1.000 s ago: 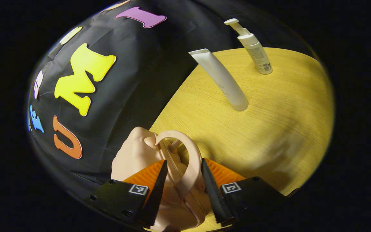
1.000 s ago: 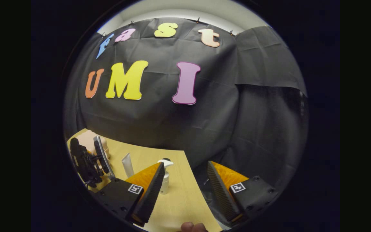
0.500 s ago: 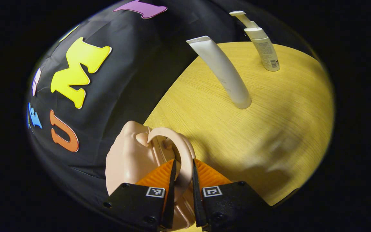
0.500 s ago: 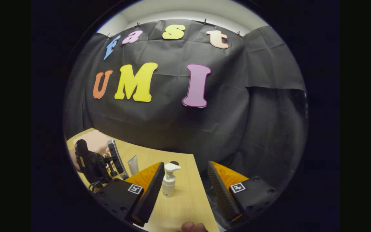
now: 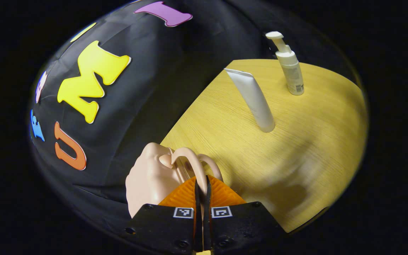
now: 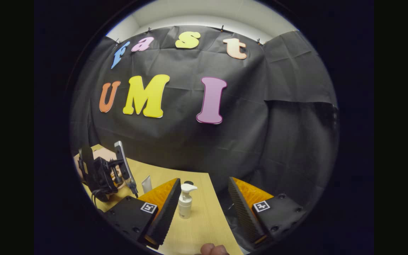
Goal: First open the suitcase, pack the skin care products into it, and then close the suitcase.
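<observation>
At the bottom centre of the left gripper view, the left gripper [image 5: 202,187] is pinched tight on one thin handle loop [image 5: 194,166] of the pale pink suitcase [image 5: 151,177], seen at lower left near the table's [image 5: 317,141] back edge. The case appears shut, so opening is judged barely begun. Toward the upper right, a white tube [image 5: 255,101] and a pump bottle [image 5: 289,69] are seen upright and unpacked, with bare tabletop between them and the case. In the right gripper view, the right gripper [image 6: 204,207] is held wide and empty at the bottom, above the table's far corner, with the bottle just ahead.
</observation>
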Demonstrator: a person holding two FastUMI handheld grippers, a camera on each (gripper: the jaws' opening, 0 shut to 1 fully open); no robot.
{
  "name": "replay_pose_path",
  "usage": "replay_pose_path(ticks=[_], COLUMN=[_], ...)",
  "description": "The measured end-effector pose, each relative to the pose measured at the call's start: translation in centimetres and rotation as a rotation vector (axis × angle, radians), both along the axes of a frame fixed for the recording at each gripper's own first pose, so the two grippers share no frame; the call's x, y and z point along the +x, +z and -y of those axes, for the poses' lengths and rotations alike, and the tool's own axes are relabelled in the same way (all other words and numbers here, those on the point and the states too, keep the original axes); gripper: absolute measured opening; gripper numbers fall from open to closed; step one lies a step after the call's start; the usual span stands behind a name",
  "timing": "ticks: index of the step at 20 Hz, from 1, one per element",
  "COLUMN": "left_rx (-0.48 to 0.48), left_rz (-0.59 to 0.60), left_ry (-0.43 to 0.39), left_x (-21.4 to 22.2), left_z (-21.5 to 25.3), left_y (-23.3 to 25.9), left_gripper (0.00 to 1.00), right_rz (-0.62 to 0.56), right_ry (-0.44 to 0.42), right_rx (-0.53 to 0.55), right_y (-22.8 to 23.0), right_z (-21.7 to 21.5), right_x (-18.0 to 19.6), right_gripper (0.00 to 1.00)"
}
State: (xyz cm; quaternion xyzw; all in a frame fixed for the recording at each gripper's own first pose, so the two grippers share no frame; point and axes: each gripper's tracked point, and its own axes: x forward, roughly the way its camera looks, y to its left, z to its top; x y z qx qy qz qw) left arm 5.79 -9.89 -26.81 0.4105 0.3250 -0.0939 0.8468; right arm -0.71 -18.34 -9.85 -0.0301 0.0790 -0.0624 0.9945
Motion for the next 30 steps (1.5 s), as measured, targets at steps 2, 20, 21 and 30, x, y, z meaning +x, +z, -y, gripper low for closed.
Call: replay_pose_path(ticks=[2, 20, 21, 30], left_rx=[-0.049, -0.410, -0.416, -0.688], left_rz=[0.043, 0.497, 0.495, 0.428], left_ry=[0.006, 0.303, 0.323, 0.557], left_x=[0.5, 2.1, 1.8, 0.9], left_z=[-0.5, -33.1, -35.6, -52.0], left_y=[2.3, 21.4, 20.9, 7.5], left_gripper=[0.03, 0.02, 0.02, 0.03], right_rz=[0.009, 0.065, 0.060, 0.027], right_ry=[0.004, 0.178, 0.187, 0.272], right_rx=[-0.009, -0.051, -0.050, -0.131], right_y=[0.7, 8.1, 8.1, 8.4], right_z=[-0.8, -18.1, -19.4, -27.7], right_x=[0.1, 3.6, 3.7, 4.2], right_gripper=[0.80, 0.80, 0.80, 0.80])
